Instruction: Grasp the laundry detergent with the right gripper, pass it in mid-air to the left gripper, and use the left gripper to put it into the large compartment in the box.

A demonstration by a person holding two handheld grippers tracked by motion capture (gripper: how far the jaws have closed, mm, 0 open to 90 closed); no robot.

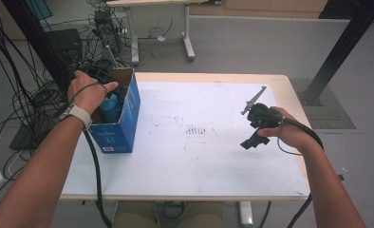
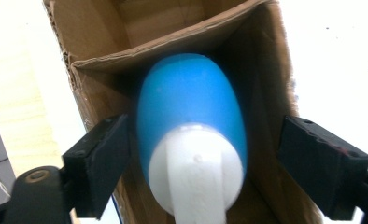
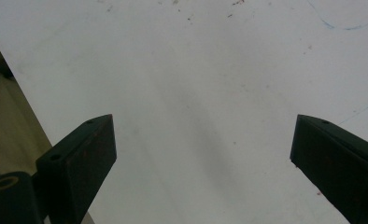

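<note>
A blue bottle (image 2: pixel 191 107) with a white cap (image 2: pixel 196 172) is seen standing upright inside the open cardboard box (image 1: pixel 123 118), which sits at about nine o'clock on the tabletop (image 1: pixel 199 156), at its left edge. The left gripper (image 2: pixel 201 158) is held directly above the box, pointing down, so the bottle's long axis runs straight along the line of the jaws. In the left gripper view the jaws stand fairly wide to either side of the bottle: the pad at nine o'clock lies just beside the blue body, with contact not to be told, and the pad at three o'clock is clearly apart from it, so the bottle is judged released rather than held. The left hand (image 1: pixel 88 92) is by far the nearer; its wrist is bent over the box's open top, the forearm coming in from seven o'clock.

The right gripper (image 1: pixel 257 128) is held well apart at three o'clock, tilted down toward the bare tabletop, its jaws wide with nothing between them.
</note>
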